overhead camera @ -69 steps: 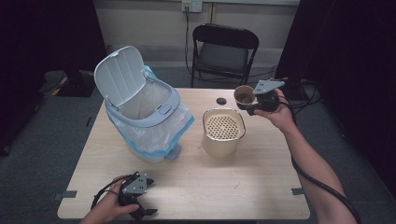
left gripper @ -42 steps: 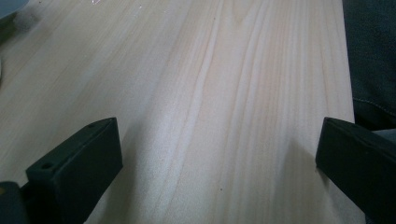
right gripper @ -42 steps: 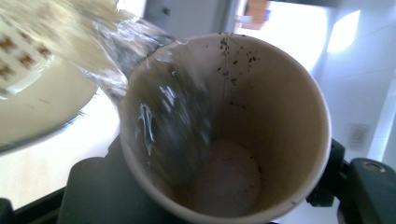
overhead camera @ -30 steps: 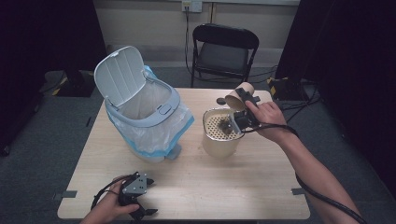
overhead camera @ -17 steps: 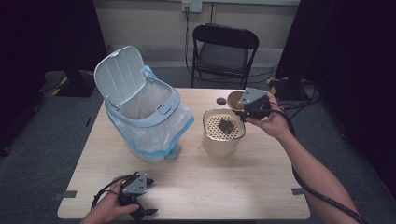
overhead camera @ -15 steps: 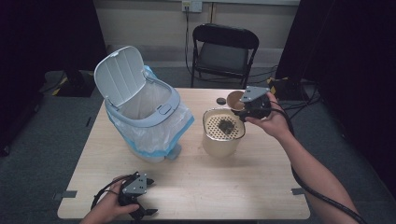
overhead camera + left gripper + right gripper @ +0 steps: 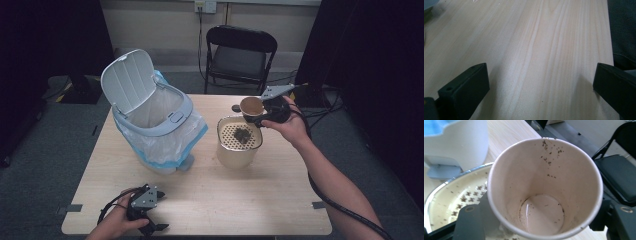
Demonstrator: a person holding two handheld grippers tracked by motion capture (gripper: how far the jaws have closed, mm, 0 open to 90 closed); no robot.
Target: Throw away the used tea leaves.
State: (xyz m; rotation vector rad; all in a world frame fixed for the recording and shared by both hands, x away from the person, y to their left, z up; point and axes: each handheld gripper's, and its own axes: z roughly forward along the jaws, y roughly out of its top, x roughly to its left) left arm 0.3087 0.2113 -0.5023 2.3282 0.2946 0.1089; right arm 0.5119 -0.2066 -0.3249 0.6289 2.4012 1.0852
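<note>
A brown paper cup (image 7: 250, 106) hangs tilted just above the far rim of a cream container (image 7: 239, 156) with a perforated strainer top. My right gripper (image 7: 257, 114) is shut on the cup; its jaws have just been opening a little with the cup still between them. In the right gripper view the cup (image 7: 544, 190) is empty apart from dark specks and a wet film. A dark clump of grounds (image 7: 243, 134) lies on the strainer. My left gripper (image 7: 150, 227) rests on the table near the front edge, open, nothing between its jaws (image 7: 541, 85).
A white bin (image 7: 155, 120) lined with a blue-edged bag stands at the left, its lid (image 7: 129, 80) raised. A small dark round thing (image 7: 236, 108) lies on the table behind the cup. A black folding chair (image 7: 240, 55) stands beyond the table.
The right gripper has lifted the cup from its tipped pose over the strainer and drawn it back and up. Dark grounds now lie on the strainer. The left gripper has stayed still.
</note>
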